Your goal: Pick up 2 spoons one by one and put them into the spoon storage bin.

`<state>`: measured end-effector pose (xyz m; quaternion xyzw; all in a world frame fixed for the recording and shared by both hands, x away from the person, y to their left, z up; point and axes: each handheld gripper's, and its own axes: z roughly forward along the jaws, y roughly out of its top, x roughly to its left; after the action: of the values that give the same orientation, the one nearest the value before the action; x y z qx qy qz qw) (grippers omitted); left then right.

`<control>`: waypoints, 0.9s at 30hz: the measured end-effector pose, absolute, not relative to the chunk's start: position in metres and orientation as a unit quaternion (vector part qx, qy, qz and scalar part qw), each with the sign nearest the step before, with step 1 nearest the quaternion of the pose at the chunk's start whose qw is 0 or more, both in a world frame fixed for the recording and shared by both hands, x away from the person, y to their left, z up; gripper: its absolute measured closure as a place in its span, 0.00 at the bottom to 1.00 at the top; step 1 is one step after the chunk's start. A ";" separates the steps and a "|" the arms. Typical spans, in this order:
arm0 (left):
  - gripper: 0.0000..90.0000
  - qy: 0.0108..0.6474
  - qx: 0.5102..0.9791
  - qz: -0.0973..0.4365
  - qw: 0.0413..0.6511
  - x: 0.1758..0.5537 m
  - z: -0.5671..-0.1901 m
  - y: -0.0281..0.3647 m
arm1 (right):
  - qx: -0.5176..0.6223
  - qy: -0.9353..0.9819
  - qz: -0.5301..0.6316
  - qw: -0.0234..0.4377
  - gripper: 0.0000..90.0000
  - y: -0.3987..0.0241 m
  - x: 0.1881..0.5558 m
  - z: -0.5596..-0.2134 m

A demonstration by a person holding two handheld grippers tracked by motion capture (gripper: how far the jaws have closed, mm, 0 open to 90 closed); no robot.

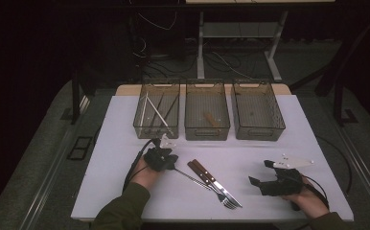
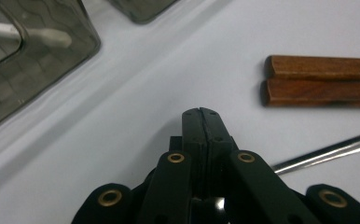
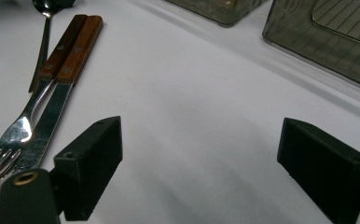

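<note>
A fork (image 1: 224, 196) and a knife (image 1: 207, 176), both with wooden handles, lie side by side in the middle of the white table (image 1: 125, 143). A spoon (image 1: 190, 176) lies just left of them. My left gripper (image 1: 169, 159) rests by the spoon's bowl end with its jaws shut and nothing between them (image 2: 201, 113). In the left gripper view the wooden handles (image 2: 318, 79) lie to the right, and the spoon's metal stem (image 2: 327, 150) passes beside the jaws. My right gripper (image 1: 262, 173) stands open at the front right, pointing left, with bare table between its pads (image 3: 208, 154). The fork (image 3: 10, 140), knife (image 3: 52, 116) and spoon (image 3: 45, 18) lie to its left.
Three smoky clear bins stand in a row at the back. The left bin (image 1: 156, 129) holds white and dark sticks, the middle bin (image 1: 207, 132) a small wooden piece, and nothing is visible in the right bin (image 1: 259, 132). A person's forearms enter from the bottom edge.
</note>
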<state>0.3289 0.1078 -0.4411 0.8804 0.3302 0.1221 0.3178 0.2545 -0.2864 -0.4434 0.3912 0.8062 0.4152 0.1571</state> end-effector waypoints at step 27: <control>0.59 0.360 0.856 0.103 0.357 0.299 -0.424 0.158 | 0.386 0.809 0.414 0.156 0.16 -0.285 0.254 -0.444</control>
<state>0.2991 0.1577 -0.4241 0.8557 0.3599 0.1032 0.3573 0.2539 -0.2850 -0.4435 0.3860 0.8094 0.4141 0.1561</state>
